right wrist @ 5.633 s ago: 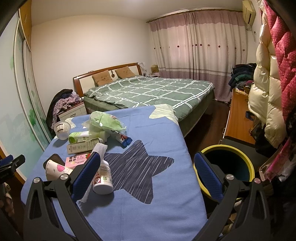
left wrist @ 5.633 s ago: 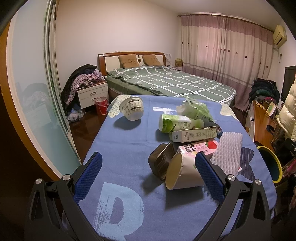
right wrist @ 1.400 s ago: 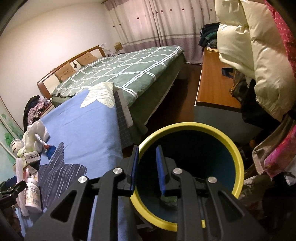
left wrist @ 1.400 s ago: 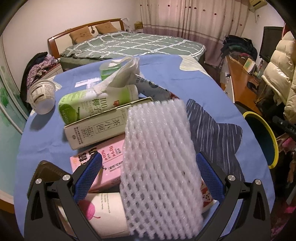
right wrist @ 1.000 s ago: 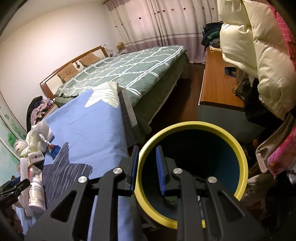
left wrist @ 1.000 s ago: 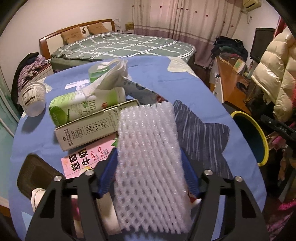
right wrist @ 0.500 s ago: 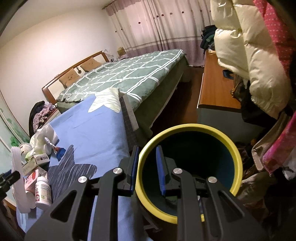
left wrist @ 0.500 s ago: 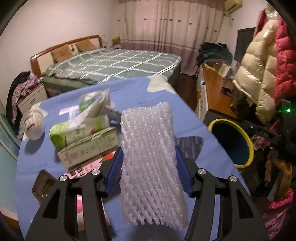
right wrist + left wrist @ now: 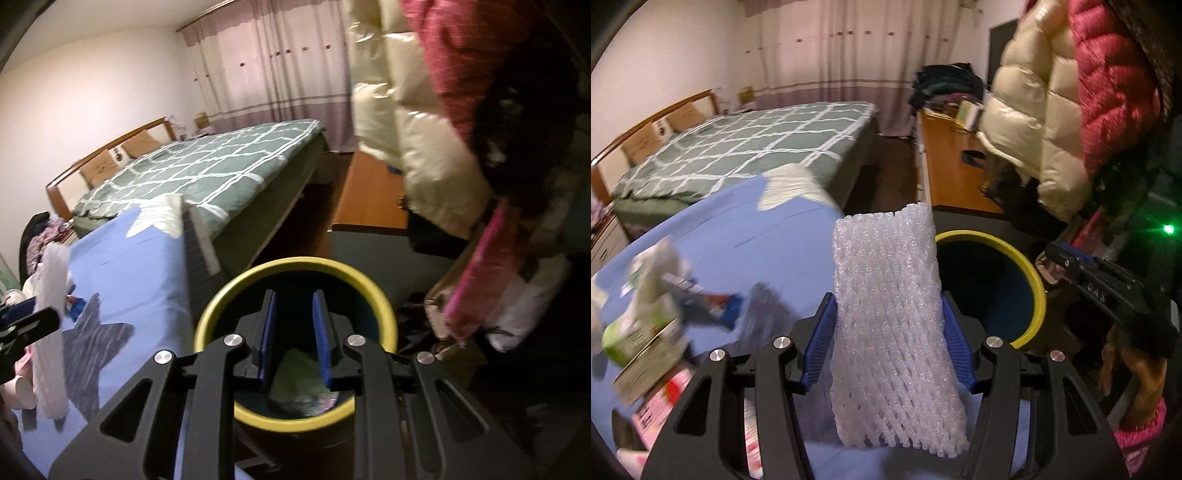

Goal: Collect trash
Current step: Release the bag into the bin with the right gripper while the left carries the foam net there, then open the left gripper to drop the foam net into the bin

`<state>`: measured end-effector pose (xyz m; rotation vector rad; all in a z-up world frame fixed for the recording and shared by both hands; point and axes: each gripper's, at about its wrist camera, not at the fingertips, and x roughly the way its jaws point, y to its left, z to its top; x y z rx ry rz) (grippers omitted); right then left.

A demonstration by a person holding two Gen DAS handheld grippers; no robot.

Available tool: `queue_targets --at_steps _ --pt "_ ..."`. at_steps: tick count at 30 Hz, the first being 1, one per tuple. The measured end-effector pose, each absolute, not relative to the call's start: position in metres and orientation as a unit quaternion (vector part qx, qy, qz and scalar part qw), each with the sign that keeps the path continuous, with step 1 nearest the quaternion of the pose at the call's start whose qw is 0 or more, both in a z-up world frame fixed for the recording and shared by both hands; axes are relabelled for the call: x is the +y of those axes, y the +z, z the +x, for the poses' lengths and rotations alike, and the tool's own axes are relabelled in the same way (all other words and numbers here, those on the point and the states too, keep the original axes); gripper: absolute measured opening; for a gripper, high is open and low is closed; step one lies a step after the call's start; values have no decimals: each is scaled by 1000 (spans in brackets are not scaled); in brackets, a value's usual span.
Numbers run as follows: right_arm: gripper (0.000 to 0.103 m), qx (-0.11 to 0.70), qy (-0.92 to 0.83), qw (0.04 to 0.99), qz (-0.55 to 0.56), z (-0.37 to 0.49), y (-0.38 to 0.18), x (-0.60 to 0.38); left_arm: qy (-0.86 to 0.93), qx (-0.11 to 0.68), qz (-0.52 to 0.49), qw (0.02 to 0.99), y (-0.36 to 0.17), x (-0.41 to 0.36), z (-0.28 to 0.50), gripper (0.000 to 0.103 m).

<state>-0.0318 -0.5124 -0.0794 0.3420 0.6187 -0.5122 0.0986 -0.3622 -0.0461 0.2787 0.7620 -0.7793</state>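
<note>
A blue cloth with a dark star print covers the surface (image 9: 746, 236), which fills the left half of the left wrist view and the lower left of the right wrist view; behind it stands a bed (image 9: 207, 166) with a green checked cover and a wooden headboard, then pale walls and long striped curtains (image 9: 280, 66) at the top of both frames. Puffy cream and red jackets (image 9: 1063, 110) hang at the upper right, above a wooden desk. The leftover trash (image 9: 646, 325) at the left edge of the left wrist view is smeared by blur: a green-and-white carton and a pink pack can be made out, the rest cannot be told apart. The yellow-rimmed bin (image 9: 295, 332) stands just beside the surface's edge; its far side is hidden by the foam net in the left wrist view, and crumpled greenish contents show dimly at its bottom. The left hand-held gripper (image 9: 888, 347) is clamped on a white foam net sleeve (image 9: 890, 325), which stands upright between the blue pads with its top in front of the bin's rim. The right hand-held gripper (image 9: 293, 339) points down into the bin's mouth, its blue pads narrowly apart with nothing between them; a bare wrist with a pink cuff shows at the lower right of the left wrist view.
</note>
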Motion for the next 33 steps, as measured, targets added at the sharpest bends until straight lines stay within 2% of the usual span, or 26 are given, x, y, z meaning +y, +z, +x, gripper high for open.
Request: queue_targets --at_steps 4,12,15,17,20,22,25,28,33 --pt "30 292 -271 903 162 -48 -78 -521 -394 367 148 830 -56 -411 99 56" --pt "34 280 -294 900 161 -72 -76 -533 -417 386 180 803 -89 -498 105 56" --pt "41 278 -303 898 159 -78 -75 -538 -415 399 189 795 -104 -519 110 56" --pt "46 277 -304 898 158 -81 -75 -539 -411 403 196 794 -113 -530 112 63" --pt "47 278 -310 896 155 -83 -75 -540 -405 406 203 794 -121 -539 115 72" --pt "48 277 -310 896 157 -84 -74 -540 -404 408 203 793 -123 -542 117 82" --pt "48 276 -310 896 158 -87 -72 -539 -404 407 202 794 -122 -543 117 91" --pt "50 273 -313 896 154 -88 -68 -537 -408 401 195 796 -112 -533 116 95" --pt "52 270 -308 899 153 -89 -65 -532 -414 388 162 807 -80 -502 114 95"
